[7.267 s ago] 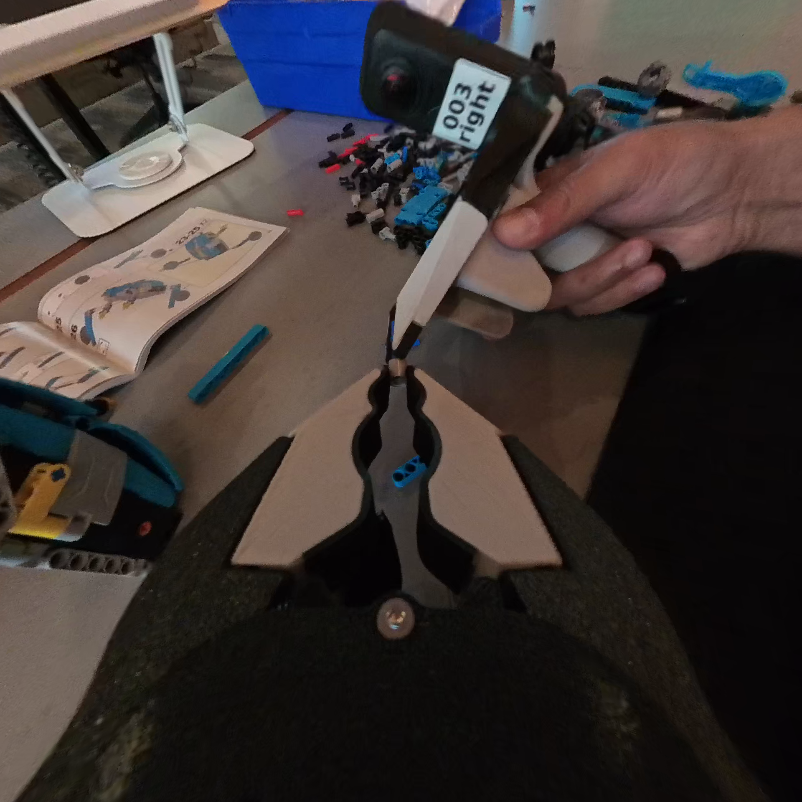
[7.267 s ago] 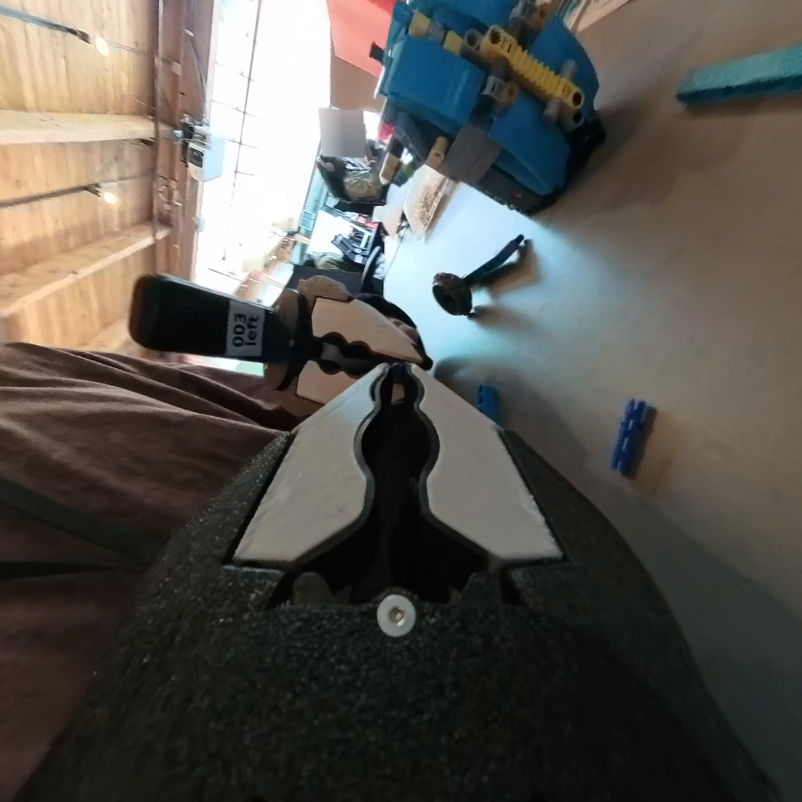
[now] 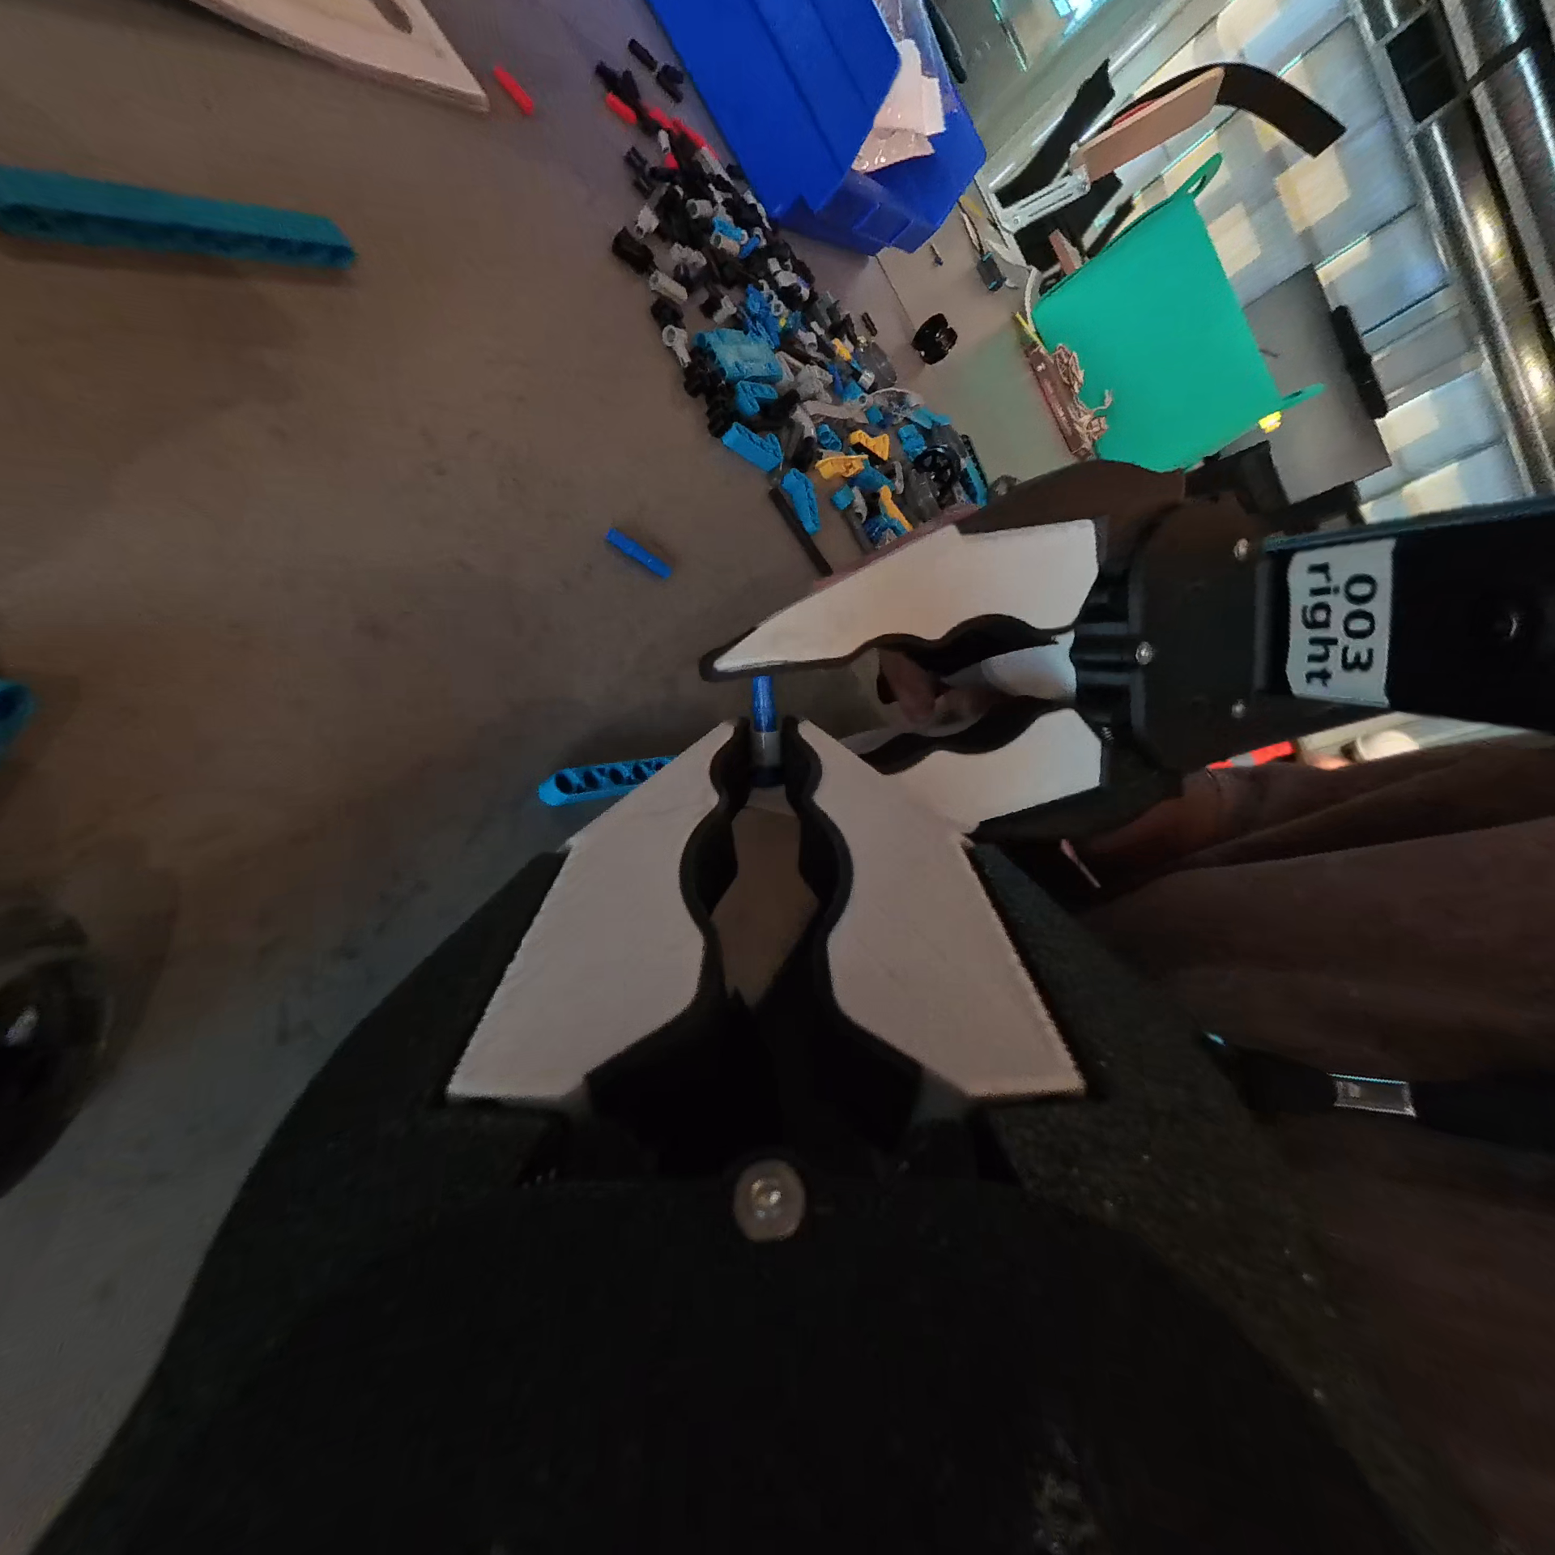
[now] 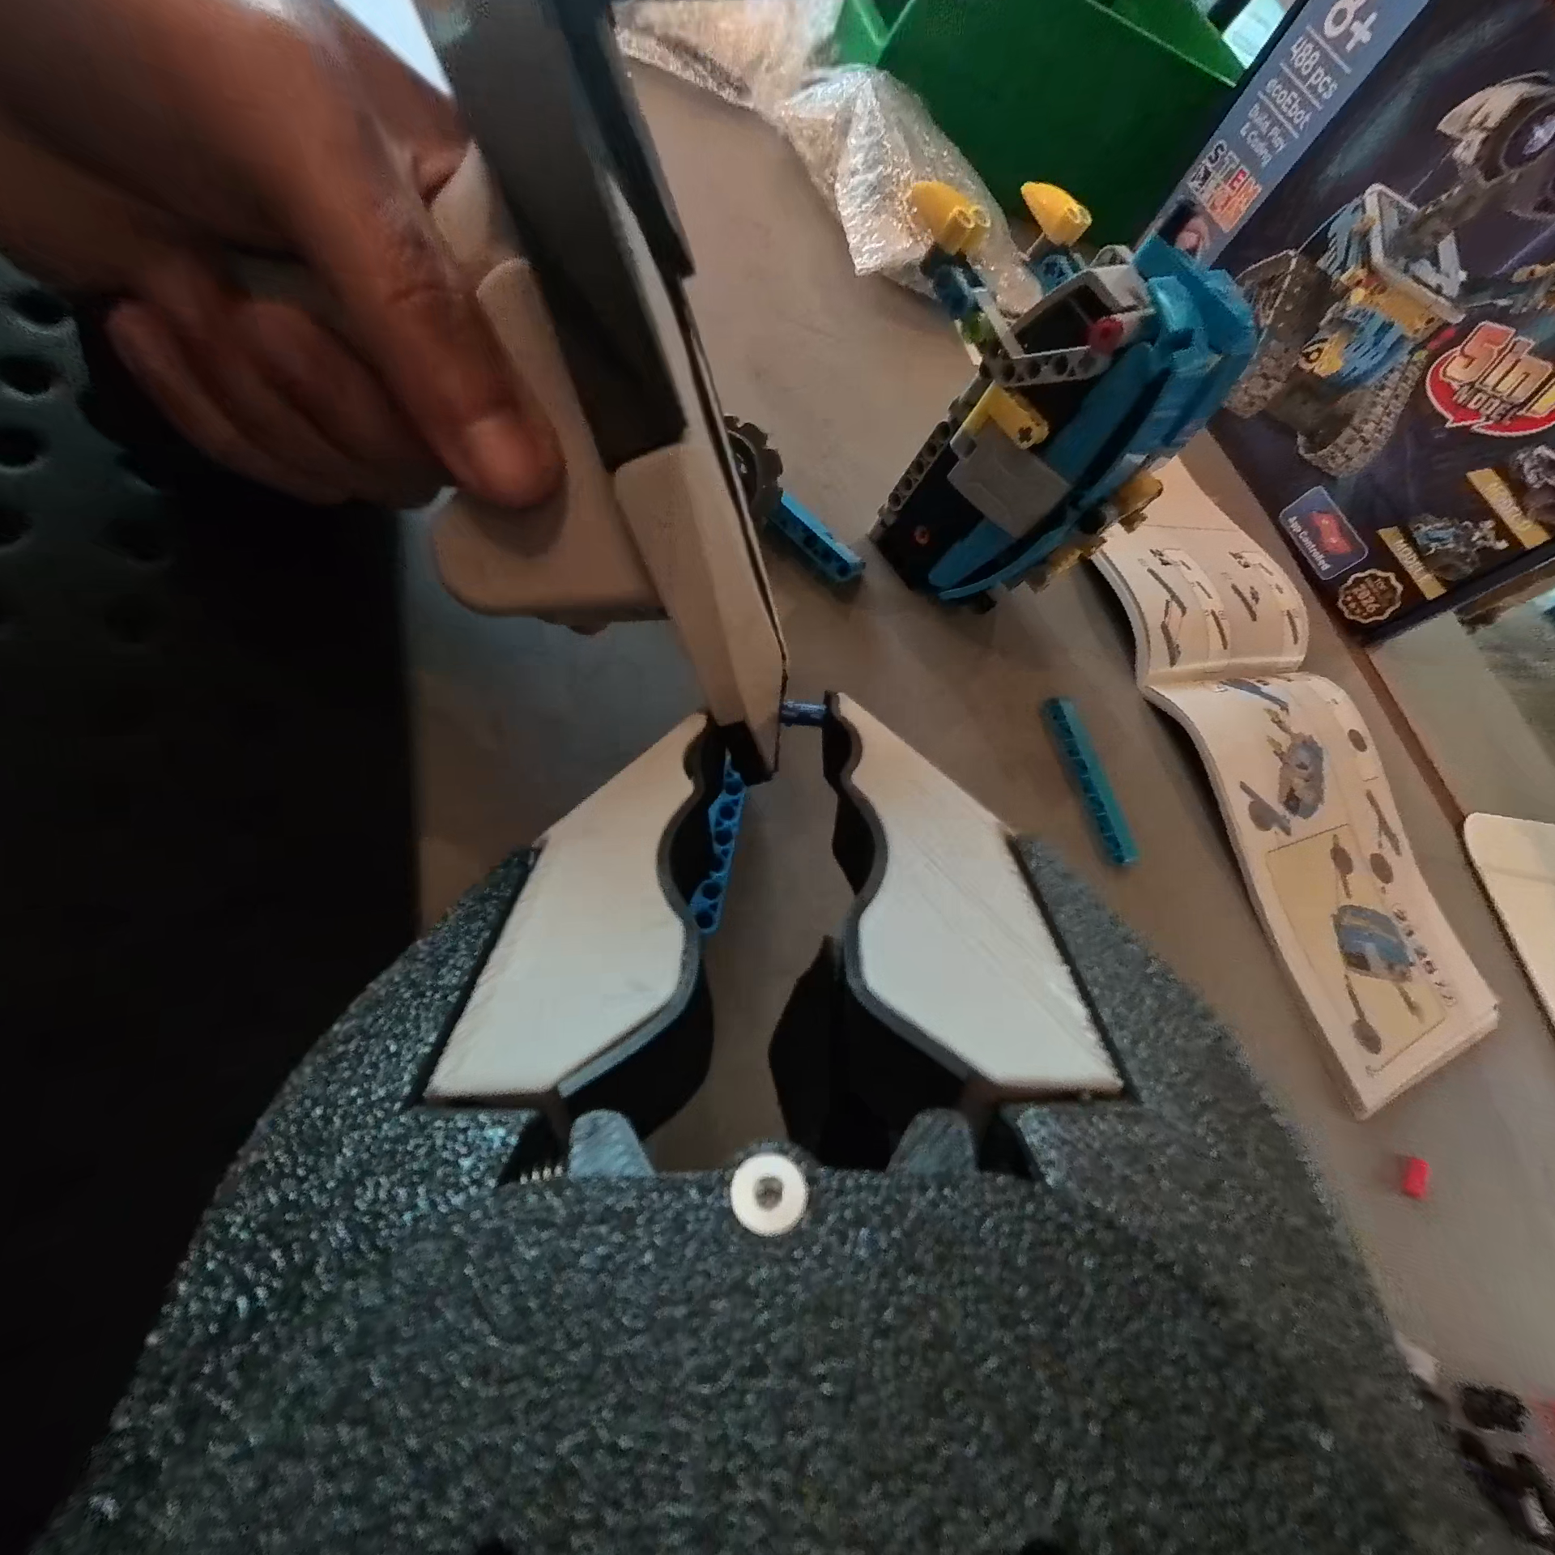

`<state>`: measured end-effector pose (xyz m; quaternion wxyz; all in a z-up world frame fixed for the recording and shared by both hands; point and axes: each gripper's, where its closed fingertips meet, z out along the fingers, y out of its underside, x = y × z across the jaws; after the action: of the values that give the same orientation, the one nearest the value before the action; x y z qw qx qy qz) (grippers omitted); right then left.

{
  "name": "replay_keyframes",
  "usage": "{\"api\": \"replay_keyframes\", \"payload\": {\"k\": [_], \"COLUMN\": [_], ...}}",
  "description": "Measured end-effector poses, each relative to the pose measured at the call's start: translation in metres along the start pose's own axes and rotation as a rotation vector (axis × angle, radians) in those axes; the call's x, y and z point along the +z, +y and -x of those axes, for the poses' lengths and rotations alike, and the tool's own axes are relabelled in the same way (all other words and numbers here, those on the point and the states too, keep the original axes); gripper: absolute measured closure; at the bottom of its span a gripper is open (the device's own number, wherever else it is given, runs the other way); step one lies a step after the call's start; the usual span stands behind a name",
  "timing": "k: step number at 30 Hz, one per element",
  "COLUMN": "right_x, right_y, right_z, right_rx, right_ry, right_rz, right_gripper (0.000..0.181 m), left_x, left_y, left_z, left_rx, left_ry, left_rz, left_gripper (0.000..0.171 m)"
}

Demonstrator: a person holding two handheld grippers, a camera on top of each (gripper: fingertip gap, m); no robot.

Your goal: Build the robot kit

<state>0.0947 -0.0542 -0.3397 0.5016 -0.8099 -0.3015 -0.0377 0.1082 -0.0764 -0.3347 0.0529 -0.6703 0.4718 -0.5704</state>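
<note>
My left gripper (image 3: 764, 732) is shut on a small blue pin (image 3: 762, 715) that sticks out past its fingertips. The right gripper (image 3: 799, 707) reaches in from the right, and the pin's free end touches its upper finger (image 3: 883, 606). In the right wrist view the right gripper (image 4: 770, 713) is open. The left gripper's tip (image 4: 757, 740) and the pin (image 4: 804, 711) sit between its fingertips. A hand (image 4: 294, 294) holds the left gripper. A blue holed beam (image 4: 719, 841) shows along the inside of the right gripper's left finger; I cannot tell if they touch.
On the grey table lie a pile of small parts (image 3: 774, 337), a blue bin (image 3: 808, 109), a long teal beam (image 3: 168, 223) and a blue piece (image 3: 638, 553). A half-built blue and yellow model (image 4: 1060, 421), its box (image 4: 1388, 294), an open booklet (image 4: 1313, 841) and a loose beam (image 4: 1090, 791) lie right. Only a small space, under 4 cm, lies between the two pairs of fingers.
</note>
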Motion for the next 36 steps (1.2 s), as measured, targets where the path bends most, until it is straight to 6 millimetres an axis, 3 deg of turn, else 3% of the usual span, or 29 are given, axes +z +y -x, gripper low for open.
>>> {"api": "replay_keyframes", "payload": {"k": [5,10,12,14,16,18,20,24,28,31,36], "right_x": [0.000,0.002,0.004,0.007,0.004,0.004,0.002,-0.001,-0.001,-0.003,-0.005], "right_y": [0.005,0.007,0.010,0.010,0.008,0.006,0.013,0.018,0.004,-0.007,-0.004], "right_z": [0.010,0.014,0.014,0.013,0.005,-0.005,-0.021,-0.021,-0.015,-0.009,-0.005], "right_rx": [-0.034,0.042,-0.047,0.010,0.013,0.160,0.139,0.147,0.088,0.029,0.051], "right_ry": [-0.019,-0.041,-0.012,-0.026,-0.017,-0.030,0.043,0.049,0.053,0.056,0.031], "right_rz": [0.016,0.011,0.034,0.033,-0.007,-0.016,0.015,0.031,-0.004,-0.039,-0.030], "right_gripper": [0.157,0.157,0.157,0.157,0.156,0.157,0.156,0.157,0.157,0.157,0.149], "left_x": [0.003,0.004,0.005,0.005,0.005,0.002,-0.007,-0.016,-0.012,-0.010,-0.010], "left_y": [0.009,0.010,0.010,0.009,0.004,-0.008,-0.017,-0.018,-0.015,-0.014,-0.006], "left_z": [0.002,0.005,0.007,0.010,0.007,0.007,0.008,0.002,-0.001,-0.003,-0.001], "left_rx": [0.027,-0.001,0.004,-0.032,-0.050,-0.107,-0.130,-0.108,-0.072,-0.071,-0.029], "left_ry": [-0.032,-0.039,-0.061,-0.050,-0.014,0.034,0.051,0.079,0.066,0.082,0.055], "left_rz": [0.048,0.053,0.055,0.049,0.036,-0.020,-0.074,-0.093,-0.074,-0.057,0.002], "left_gripper": [0.169,0.171,0.170,0.169,0.166,0.164,0.150,0.151,0.151,0.161,0.165]}}
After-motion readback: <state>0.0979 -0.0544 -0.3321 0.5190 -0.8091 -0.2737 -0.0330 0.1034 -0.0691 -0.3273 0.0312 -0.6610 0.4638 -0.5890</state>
